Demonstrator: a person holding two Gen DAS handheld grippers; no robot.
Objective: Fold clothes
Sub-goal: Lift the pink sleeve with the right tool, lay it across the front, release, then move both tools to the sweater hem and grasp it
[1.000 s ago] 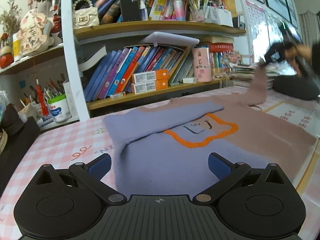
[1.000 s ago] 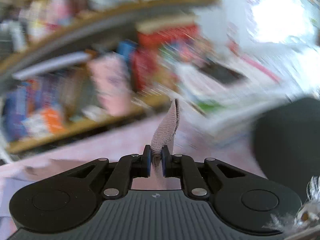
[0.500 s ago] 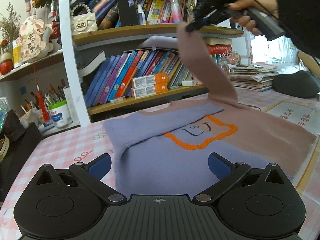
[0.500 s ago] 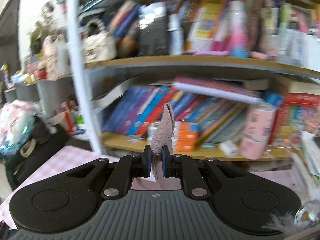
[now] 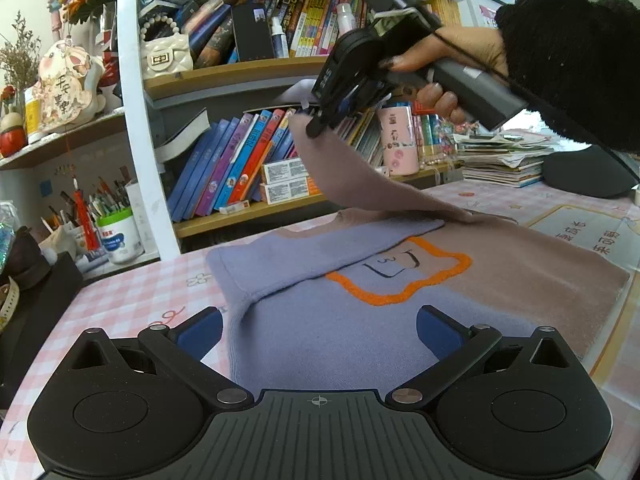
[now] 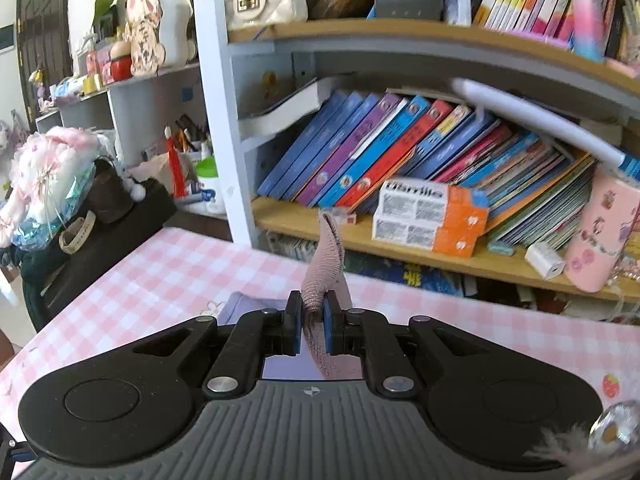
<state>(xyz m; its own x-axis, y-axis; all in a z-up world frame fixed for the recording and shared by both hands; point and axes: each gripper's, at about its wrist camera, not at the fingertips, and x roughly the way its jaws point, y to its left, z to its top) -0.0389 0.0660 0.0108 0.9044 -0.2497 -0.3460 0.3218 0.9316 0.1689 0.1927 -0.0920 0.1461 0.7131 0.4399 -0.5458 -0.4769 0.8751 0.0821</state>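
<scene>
A lilac and mauve knitted sweater [image 5: 500, 276] with an orange-outlined patch lies flat on the pink checked table [image 5: 132, 300]. Its lilac left sleeve is folded across the chest. My right gripper [image 5: 314, 130], held in a hand with a black fuzzy sleeve, is shut on the cuff of the mauve sleeve [image 5: 352, 176] and holds it up above the sweater. In the right wrist view the mauve sleeve [image 6: 324, 264] sticks up out of my right gripper [image 6: 312, 328]. My left gripper [image 5: 320, 332] hovers open over the sweater's near hem with nothing between its fingers.
A bookshelf [image 5: 256, 72] packed with books stands right behind the table. A pen cup [image 5: 118, 232] and dark bags [image 5: 28, 280] sit at the left. A stack of papers [image 5: 504, 160] and a dark cushion [image 5: 588, 176] lie at the right.
My right gripper has carried the mauve sleeve from the far right, up and leftward across the sweater, and now lower toward the middle. The left gripper has stayed where it was.
</scene>
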